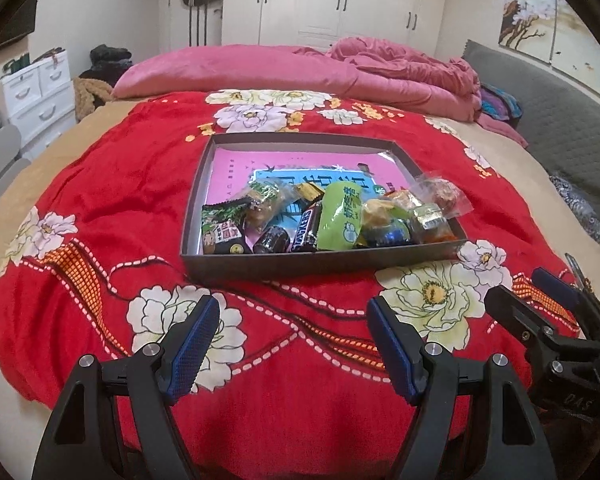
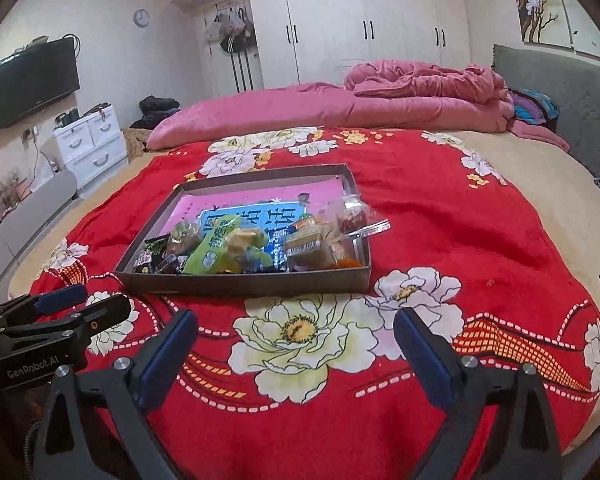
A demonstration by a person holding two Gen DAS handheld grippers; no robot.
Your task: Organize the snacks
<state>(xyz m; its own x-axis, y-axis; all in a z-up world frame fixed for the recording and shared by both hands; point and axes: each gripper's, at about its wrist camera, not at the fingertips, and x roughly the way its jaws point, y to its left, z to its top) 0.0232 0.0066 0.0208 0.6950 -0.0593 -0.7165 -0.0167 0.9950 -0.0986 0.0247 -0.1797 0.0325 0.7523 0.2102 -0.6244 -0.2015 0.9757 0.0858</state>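
A red floral blanket (image 1: 100, 208) covers the bed. On it sits a shallow grey box (image 1: 324, 258) (pink-lined), snacks (image 1: 336, 220) heaped along its near wall. Short of the box, left claw (image 1: 294, 344) and right claw (image 2: 296, 354) hover released, empty.

We record even, soft indoor light with faint shadows, glare on the wardrobe doors (image 2: 364, 20), strong fisheye bending, dark corners, slight softness throughout.

Wrapped snacks (image 1: 324, 220) heaped at near end of shallow grey box (image 1: 320, 261).
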